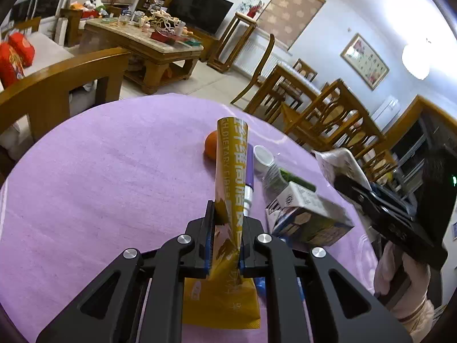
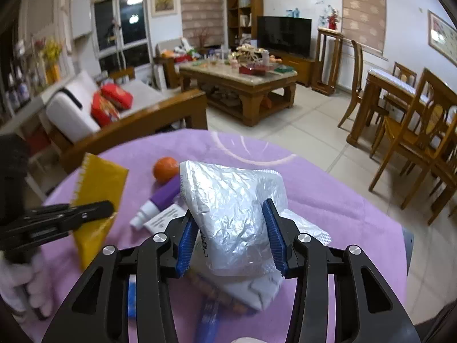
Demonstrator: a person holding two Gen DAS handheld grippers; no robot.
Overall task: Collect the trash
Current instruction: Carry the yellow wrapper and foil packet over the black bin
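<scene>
The yellow packet (image 1: pixel 231 188) hides part of the orange (image 1: pixel 210 148) and most of the purple tube (image 1: pixel 249 177) in the left view. In the right view the silver bag (image 2: pixel 231 217) covers the box (image 2: pixel 251 288) under it, and a blue item (image 2: pixel 208 320) near the bottom is blurred and cut off. The gloved hand (image 2: pixel 31 288) at far left is blurred.

right gripper (image 2: pixel 232 237) with blue pads clasping a crumpled clear plastic bag (image 2: pixel 231 214), left gripper (image 2: pixel 110 208) at left pinching a yellow wrapper (image 2: pixel 98 188), orange (image 2: pixel 165 168) and purple tube (image 2: pixel 160 200) on lilac tablecloth (image 2: pixel 328 200)
</scene>
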